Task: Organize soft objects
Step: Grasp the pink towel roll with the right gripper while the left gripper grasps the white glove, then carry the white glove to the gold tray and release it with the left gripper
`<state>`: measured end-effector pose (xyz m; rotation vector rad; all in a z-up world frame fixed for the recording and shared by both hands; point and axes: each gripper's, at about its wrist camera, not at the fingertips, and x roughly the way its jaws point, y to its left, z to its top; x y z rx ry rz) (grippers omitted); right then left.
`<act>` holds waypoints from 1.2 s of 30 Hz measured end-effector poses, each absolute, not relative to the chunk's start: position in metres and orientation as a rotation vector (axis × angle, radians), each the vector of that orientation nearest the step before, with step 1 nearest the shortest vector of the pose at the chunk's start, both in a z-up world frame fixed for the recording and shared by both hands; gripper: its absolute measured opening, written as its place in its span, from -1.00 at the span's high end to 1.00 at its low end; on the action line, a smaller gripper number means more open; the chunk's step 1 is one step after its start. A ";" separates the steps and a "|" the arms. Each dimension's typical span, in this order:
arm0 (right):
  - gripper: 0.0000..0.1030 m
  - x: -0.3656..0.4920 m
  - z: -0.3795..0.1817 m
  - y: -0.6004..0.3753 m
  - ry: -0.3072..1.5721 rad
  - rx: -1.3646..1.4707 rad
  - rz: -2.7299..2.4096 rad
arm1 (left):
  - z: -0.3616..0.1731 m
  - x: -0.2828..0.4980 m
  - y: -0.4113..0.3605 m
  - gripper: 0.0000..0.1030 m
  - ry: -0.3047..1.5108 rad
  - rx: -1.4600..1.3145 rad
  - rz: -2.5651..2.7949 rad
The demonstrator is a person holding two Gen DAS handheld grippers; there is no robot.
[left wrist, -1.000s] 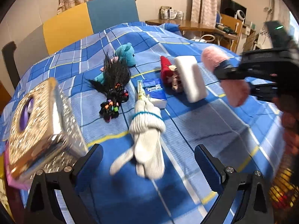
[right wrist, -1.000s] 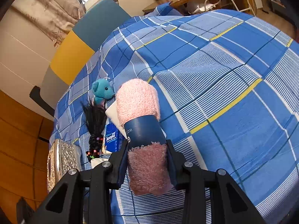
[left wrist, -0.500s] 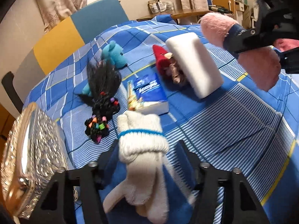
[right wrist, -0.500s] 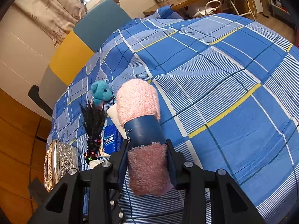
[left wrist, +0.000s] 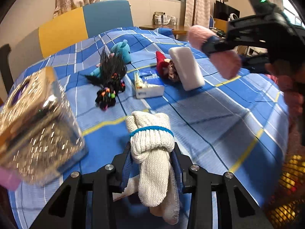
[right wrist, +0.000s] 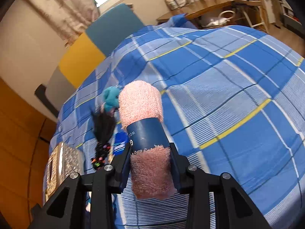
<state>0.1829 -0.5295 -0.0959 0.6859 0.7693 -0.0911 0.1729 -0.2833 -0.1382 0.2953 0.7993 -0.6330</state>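
Note:
My left gripper [left wrist: 152, 164] is shut on a rolled pair of white knit gloves [left wrist: 152, 145] with a blue band, held just above the blue plaid cloth [left wrist: 219, 118]. My right gripper [right wrist: 150, 164] is shut on a rolled pink towel [right wrist: 141, 106] with a dark blue paper sleeve, held in the air. The towel also shows in the left wrist view [left wrist: 219, 57] at the upper right. On the cloth lie a teal plush toy [left wrist: 121, 50], a black hair tassel with coloured beads [left wrist: 109, 78], a white sponge block [left wrist: 185, 67] and a red doll [left wrist: 164, 67].
A glittery gold tissue box [left wrist: 36, 122] stands at the left, close to my left gripper. A blue tissue pack [left wrist: 147, 84] lies mid-cloth. A yellow and blue headboard [left wrist: 83, 24] is behind. A wooden desk [left wrist: 167, 27] stands at the back right.
My left gripper has moved onto the white gloves and shut on them; it was open a second ago. The right gripper has kept hold of the pink towel and tilted slightly.

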 end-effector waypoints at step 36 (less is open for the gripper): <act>0.29 0.192 -0.084 -0.473 0.807 0.352 -0.112 | -0.079 0.230 0.103 0.24 0.879 -0.107 -0.079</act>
